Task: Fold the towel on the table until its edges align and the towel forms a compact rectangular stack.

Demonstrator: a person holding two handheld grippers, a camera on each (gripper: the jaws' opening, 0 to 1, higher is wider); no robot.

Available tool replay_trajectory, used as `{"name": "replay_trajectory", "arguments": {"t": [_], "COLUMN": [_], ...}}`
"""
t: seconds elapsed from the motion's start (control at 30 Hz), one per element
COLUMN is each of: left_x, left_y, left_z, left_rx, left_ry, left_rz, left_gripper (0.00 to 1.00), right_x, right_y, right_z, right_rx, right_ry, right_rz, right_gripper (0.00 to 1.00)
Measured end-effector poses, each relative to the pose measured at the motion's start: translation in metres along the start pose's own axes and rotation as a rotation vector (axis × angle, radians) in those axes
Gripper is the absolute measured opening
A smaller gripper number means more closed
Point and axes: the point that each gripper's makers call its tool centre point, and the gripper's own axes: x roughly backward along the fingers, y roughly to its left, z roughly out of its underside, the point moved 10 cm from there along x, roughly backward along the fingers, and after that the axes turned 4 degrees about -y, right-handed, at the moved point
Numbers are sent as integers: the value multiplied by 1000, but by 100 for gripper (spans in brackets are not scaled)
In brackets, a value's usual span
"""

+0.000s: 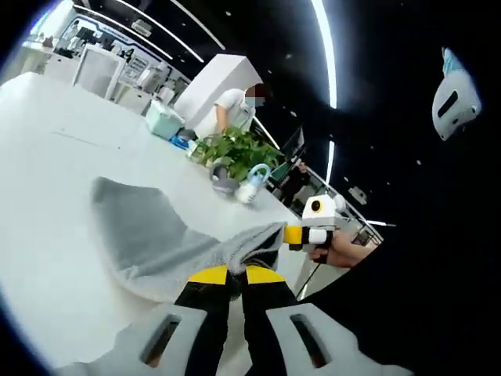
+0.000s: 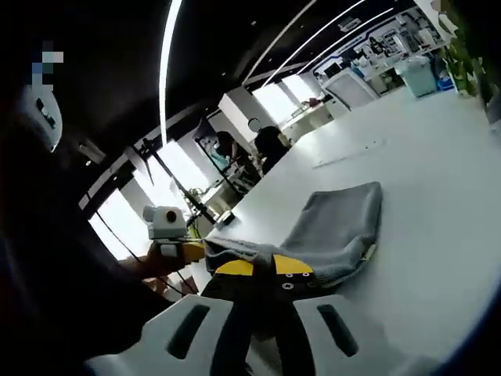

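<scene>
In the left gripper view, the left gripper [image 1: 236,276] has its jaws closed on the near edge of the grey towel [image 1: 149,235], with the right gripper [image 1: 307,235] pinching the same edge just beside it. The towel's far part lies flat on the white worktop [image 1: 47,157]. Beyond stand a potted plant [image 1: 235,153] and a person [image 1: 235,106].

In the right gripper view, the right gripper [image 2: 264,268] likewise clamps the towel [image 2: 337,219].

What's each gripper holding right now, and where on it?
Both hold the grey towel by its near edge: the left gripper and the right gripper each have jaws shut on a corner, lifted off the white table.
</scene>
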Motion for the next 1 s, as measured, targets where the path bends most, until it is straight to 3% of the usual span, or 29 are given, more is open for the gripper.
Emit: {"name": "replay_trajectory", "arguments": {"t": [0.23,0.7,1.0], "left_x": [1,3,4], "left_y": [-10,-23,-26], "left_z": [-9,-33,-48], "left_rx": [8,-24,-48], "left_ry": [-59,-165,-174], "left_rz": [67,84,92], "left_gripper": [5,5,5], "right_x": [3,-1,-3], "right_y": [8,21,22], "right_z": [-14,-41,-51], "right_rx": [38,102,111], "right_ry": [-49,-93,-117], "right_rz": [-42,-93,-114], "right_gripper": [2,2,2]}}
